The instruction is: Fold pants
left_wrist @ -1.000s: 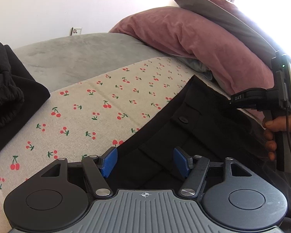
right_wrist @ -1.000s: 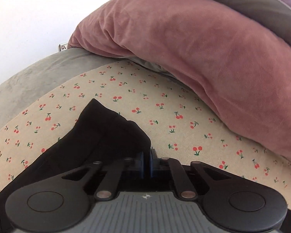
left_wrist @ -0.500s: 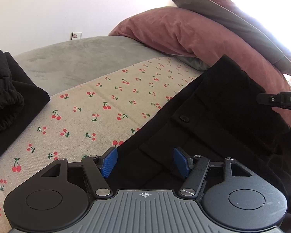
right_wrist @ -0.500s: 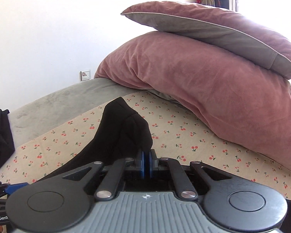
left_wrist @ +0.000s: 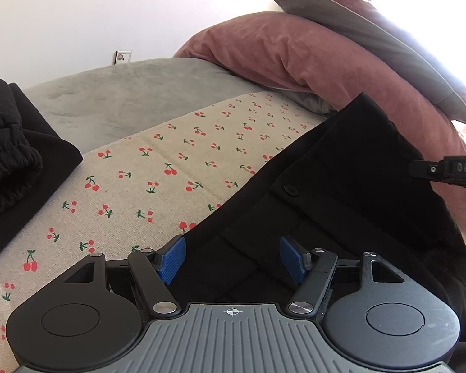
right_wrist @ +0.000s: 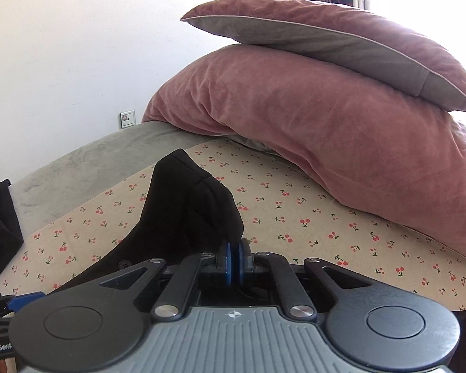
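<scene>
the black pants [left_wrist: 341,192] lie on the near right part of the bed, matte woven cloth with a small round button [left_wrist: 290,189] on the waistband. one corner of them is lifted into a soft, creased peak [right_wrist: 186,205] that stands above the sheet. my right gripper [right_wrist: 233,262] is clamped on that raised fabric, its blue ribbed pads [right_wrist: 227,262] pressed nearly together with the cloth bunched just beyond them. from the left wrist view i see its black tip at the far right edge, beside the raised corner. my left gripper [left_wrist: 233,259] has its blue ribbed pads [left_wrist: 171,259] wide apart, straddling the near edge of the pants; i can't tell whether they touch the cloth.

under the pants is a beige cherry-print sheet [left_wrist: 158,180], a flat coarse weave dotted with small red cherries. beyond it runs a grey velvety blanket [left_wrist: 124,99]. at the far right a plump dusty-pink velvet pillow [right_wrist: 326,130] sags onto the sheet, and a flatter pink-and-grey piped cushion [right_wrist: 341,43] rests on top of it. at the left lies another black garment [left_wrist: 12,155] with a gathered elastic cuff. a small square wall socket [right_wrist: 127,119] sits on the white wall.
</scene>
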Motion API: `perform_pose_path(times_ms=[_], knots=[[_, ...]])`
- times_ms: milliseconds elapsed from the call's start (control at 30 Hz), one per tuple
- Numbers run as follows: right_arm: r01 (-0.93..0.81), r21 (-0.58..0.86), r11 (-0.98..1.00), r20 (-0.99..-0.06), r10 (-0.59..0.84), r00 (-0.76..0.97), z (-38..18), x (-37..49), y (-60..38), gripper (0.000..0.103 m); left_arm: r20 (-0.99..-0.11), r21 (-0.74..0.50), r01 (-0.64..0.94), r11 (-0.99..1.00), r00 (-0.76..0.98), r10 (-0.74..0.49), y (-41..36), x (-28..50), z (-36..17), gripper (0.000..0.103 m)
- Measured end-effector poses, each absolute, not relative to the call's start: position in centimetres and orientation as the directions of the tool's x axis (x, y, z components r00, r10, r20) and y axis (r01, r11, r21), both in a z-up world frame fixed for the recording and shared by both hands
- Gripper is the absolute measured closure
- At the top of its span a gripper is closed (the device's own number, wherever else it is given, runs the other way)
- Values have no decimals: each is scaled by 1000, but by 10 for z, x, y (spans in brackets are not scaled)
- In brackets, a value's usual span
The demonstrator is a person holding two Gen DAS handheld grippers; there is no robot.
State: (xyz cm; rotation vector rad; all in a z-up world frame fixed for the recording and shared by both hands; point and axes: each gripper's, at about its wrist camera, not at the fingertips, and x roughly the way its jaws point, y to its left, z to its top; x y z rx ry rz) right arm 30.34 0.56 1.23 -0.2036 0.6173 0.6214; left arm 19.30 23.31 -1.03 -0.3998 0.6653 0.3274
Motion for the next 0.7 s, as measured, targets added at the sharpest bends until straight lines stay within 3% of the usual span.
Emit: perform_pose_path(times_ms=[233, 533, 700], knots=[[-605, -19, 796, -595, 477, 646, 4, 309, 24, 98, -659, -227, -412, 883, 733, 172, 231, 196, -14, 34], [-660, -63, 749, -533, 534, 656, 18, 235, 1, 98, -659, -235, -401, 885, 735, 158, 229, 194, -12, 30], [-680, -99, 726, -549, 530, 646, 15, 210, 1, 99, -659, -249, -396, 884, 738, 146, 231, 194, -12, 29]])
